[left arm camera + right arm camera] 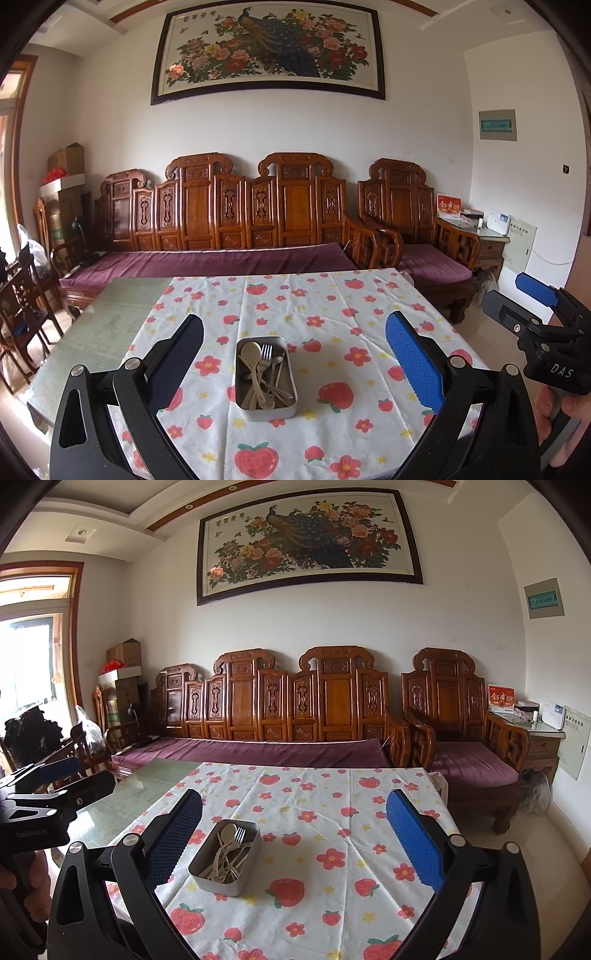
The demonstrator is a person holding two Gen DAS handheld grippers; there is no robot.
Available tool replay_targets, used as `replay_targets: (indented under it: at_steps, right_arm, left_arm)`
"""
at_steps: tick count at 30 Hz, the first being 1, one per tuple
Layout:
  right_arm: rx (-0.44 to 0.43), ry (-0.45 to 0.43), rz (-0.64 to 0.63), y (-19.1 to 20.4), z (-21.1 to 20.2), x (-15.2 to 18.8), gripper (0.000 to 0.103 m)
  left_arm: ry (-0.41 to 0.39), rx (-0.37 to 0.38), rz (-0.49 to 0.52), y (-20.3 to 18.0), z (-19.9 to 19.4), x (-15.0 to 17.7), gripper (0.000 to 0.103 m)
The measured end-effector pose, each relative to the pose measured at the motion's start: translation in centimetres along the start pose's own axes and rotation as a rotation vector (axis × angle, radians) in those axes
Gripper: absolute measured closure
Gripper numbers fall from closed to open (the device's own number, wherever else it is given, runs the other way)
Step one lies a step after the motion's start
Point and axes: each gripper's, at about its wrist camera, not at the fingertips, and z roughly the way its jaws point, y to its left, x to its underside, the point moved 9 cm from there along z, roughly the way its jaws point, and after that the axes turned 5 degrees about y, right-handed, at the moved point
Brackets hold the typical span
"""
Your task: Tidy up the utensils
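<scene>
A rectangular metal tin (266, 408) stands on the strawberry-print tablecloth (332, 314). It holds several utensils: beige spoons (251, 350), a metal fork (265, 354) and more pieces heaped together. My left gripper (295, 354) is open and empty, held above the table with the tin between its fingers in view. My right gripper (295, 830) is open and empty too; the tin (221, 878) with its spoon and fork (239, 835) lies near its left finger. The right gripper also shows at the right edge of the left wrist view (517, 299), and the left gripper shows at the left edge of the right wrist view (62, 779).
The cloth covers the right part of a glass-topped table (110, 314). Behind it stand a carved wooden sofa (229, 221) with purple cushions, an armchair (406, 221) and a side table (487, 240). Wooden chairs (22, 306) stand at the left.
</scene>
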Motion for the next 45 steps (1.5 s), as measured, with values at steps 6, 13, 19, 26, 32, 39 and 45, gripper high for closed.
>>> replay_targets:
  at_steps: [6,13,19,26,32,39,45]
  right_arm:
    - [-0.004,0.003,-0.001,0.17,0.22,0.39,0.003]
    - [-0.005,0.004,0.002,0.27,0.36,0.57,0.003]
    - [-0.005,0.004,0.002,0.21,0.38,0.62,0.002]
    - [-0.005,0.005,0.003,0.18,0.41,0.64,0.003]
    - [-0.006,0.005,0.001,0.18,0.38,0.62,0.003]
    - [-0.006,0.004,0.002,0.27,0.49,0.68,0.003]
    - [-0.006,0.005,0.003,0.23,0.49,0.68,0.003]
  left_arm:
    - [0.001,0.0,-0.003,0.01,0.07,0.13,0.008]
    - [0.003,-0.001,0.0,-0.05,0.21,0.29,0.008]
    - [0.002,0.001,0.001,-0.07,0.19,0.64,0.008]
    - [0.0,0.001,0.002,-0.12,0.16,0.57,0.008]
    - [-0.001,0.004,0.001,-0.2,0.0,0.81,0.008]
    - [-0.002,0.006,0.001,-0.18,-0.03,0.75,0.008]
    - [0.001,0.004,0.003,-0.27,-0.06,0.87,0.008]
